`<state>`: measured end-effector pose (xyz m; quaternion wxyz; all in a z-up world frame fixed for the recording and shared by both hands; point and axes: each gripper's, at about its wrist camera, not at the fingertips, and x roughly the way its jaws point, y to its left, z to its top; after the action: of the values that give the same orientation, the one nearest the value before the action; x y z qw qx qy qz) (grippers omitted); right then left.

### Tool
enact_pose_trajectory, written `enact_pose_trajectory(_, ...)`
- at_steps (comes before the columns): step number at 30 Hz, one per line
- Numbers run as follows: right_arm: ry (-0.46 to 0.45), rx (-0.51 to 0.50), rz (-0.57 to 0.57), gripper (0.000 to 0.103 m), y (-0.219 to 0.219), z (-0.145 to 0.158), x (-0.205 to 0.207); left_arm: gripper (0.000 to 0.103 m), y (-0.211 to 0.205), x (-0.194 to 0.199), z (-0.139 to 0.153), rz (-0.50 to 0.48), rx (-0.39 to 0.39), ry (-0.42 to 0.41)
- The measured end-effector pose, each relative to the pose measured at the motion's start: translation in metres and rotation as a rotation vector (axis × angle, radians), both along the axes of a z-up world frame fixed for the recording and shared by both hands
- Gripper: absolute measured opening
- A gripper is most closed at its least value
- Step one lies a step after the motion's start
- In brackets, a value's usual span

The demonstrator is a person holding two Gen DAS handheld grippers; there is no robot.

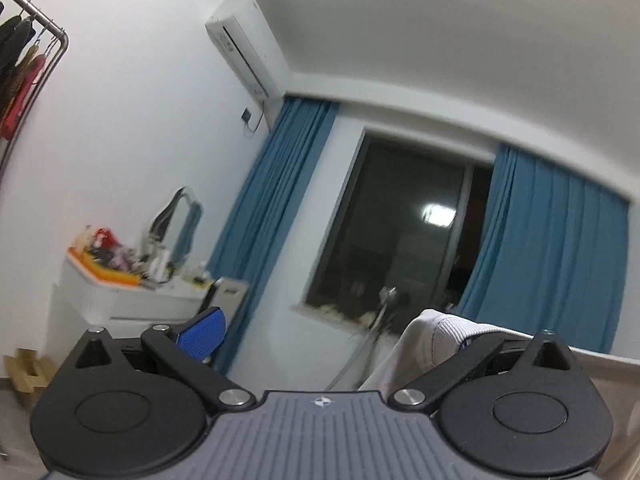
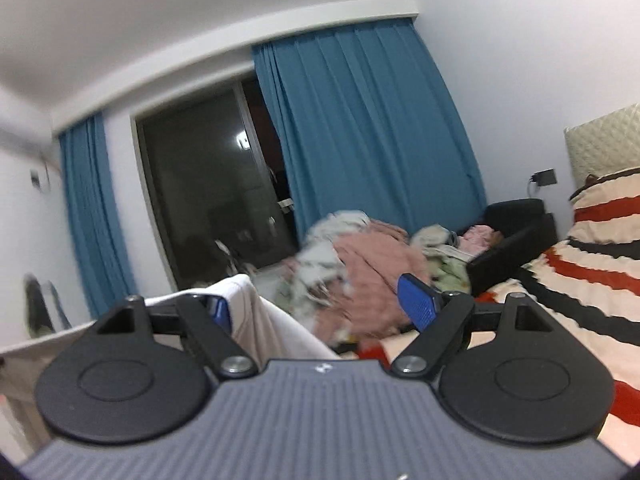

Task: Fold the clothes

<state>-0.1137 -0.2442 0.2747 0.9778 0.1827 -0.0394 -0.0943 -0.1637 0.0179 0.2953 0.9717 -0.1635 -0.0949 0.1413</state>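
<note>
Both grippers' jaws spread wide; white cloth (image 1: pixel 440 340) drapes L gripper's (image 1: pixel 336 340) right finger & R gripper's (image 2: pixel 324 308) left finger, spanning between them.

Even, cool indoor light is seen. A lamp glare (image 1: pixel 439 213) is reflected in the dark window (image 1: pixel 400 236) beyond the tongs. Motion blur and strong fisheye bending are noted at edges; corners vignetted.

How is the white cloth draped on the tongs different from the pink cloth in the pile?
The plain white cloth hangs draped over one blue pad of the open right tongs; the crumpled pink cloth lies heaped with other clothes on the striped blanket. Both are unfolded.
</note>
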Motion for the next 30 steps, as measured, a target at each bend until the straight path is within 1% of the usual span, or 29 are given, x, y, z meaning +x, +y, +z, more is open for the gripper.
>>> enact_pose_trajectory(1,-0.031,0.007,0.001,0.082,0.0,0.026,-0.005,0.103,0.001,-0.002,0.026,-0.009,0.0,-0.02)
enact_pose_trajectory(4,-0.125,-0.023,-0.011,0.082,-0.003,0.089,-0.017,0.103,0.001,-0.007,0.097,-0.04,0.017,-0.076)
enact_pose_trajectory(7,-0.208,-0.039,-0.006,0.082,-0.011,0.142,-0.029,0.103,-0.003,-0.013,0.157,-0.054,0.054,-0.125)
enact_pose_trajectory(8,-0.234,-0.065,-0.02,0.082,-0.012,0.156,-0.032,0.103,-0.006,-0.014,0.175,-0.056,0.066,-0.141)
enact_pose_trajectory(10,-0.285,-0.116,-0.049,0.084,-0.013,0.183,-0.037,0.103,-0.012,-0.012,0.201,-0.067,0.078,-0.162)
enact_pose_trajectory(11,-0.296,-0.133,-0.057,0.085,-0.017,0.192,-0.037,0.103,-0.014,-0.009,0.211,-0.077,0.078,-0.168)
enact_pose_trajectory(12,-0.301,-0.147,-0.062,0.085,-0.02,0.2,-0.034,0.103,-0.016,-0.005,0.218,-0.088,0.082,-0.169)
enact_pose_trajectory(13,-0.297,-0.159,-0.067,0.085,-0.023,0.206,-0.03,0.103,-0.02,0.005,0.218,-0.092,0.093,-0.164)
enact_pose_trajectory(14,-0.281,-0.168,-0.069,0.085,-0.028,0.209,-0.021,0.103,-0.024,0.016,0.216,-0.094,0.107,-0.156)
enact_pose_trajectory(16,-0.229,-0.169,-0.058,0.085,-0.04,0.205,0.002,0.103,-0.031,0.039,0.212,-0.098,0.135,-0.14)
enact_pose_trajectory(17,-0.201,-0.16,-0.047,0.085,-0.045,0.199,0.012,0.103,-0.034,0.054,0.204,-0.107,0.146,-0.122)
enact_pose_trajectory(21,-0.087,-0.112,-0.026,0.085,-0.064,0.153,0.073,0.103,-0.041,0.125,0.157,-0.151,0.177,-0.023)
enact_pose_trajectory(23,-0.049,-0.128,-0.033,0.085,-0.064,0.115,0.113,0.103,-0.035,0.171,0.122,-0.174,0.175,0.05)
enact_pose_trajectory(27,0.03,-0.161,-0.049,0.085,-0.063,0.039,0.193,0.103,-0.024,0.259,0.044,-0.201,0.18,0.157)
enact_pose_trajectory(28,0.052,-0.176,-0.059,0.085,-0.06,0.017,0.219,0.103,-0.021,0.285,0.024,-0.201,0.185,0.192)
enact_pose_trajectory(30,0.088,-0.174,-0.058,0.085,-0.059,-0.016,0.27,0.103,-0.009,0.341,-0.015,-0.195,0.187,0.25)
